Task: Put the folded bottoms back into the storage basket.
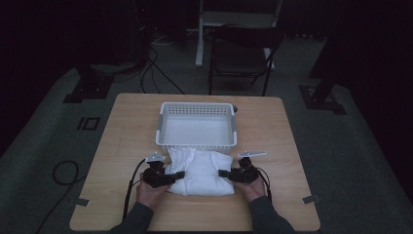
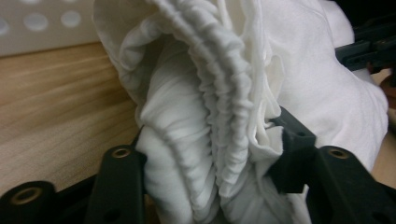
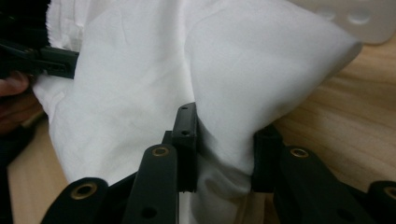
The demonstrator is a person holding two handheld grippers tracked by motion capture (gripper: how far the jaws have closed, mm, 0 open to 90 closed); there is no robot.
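A folded white cloth (image 1: 204,170) lies on the wooden table (image 1: 272,131), just in front of a white plastic basket (image 1: 197,108). My left gripper (image 1: 178,174) holds the cloth's left side, and its jaws press on a bunched, gathered hem (image 2: 187,107). From the other side, my right gripper (image 1: 223,173) pinches a smooth fold of the cloth (image 3: 140,70) between its jaws. In the left gripper view its own gripper (image 2: 210,140) grips thick folds. In the right gripper view its own gripper (image 3: 226,135) squeezes the fold thin. The basket holds nothing.
The basket's perforated wall (image 2: 42,23) stands close behind the cloth. A dark folding chair (image 1: 241,53) and cables are on the floor beyond the table's far edge. Bare table top lies to the left and right of the hands.
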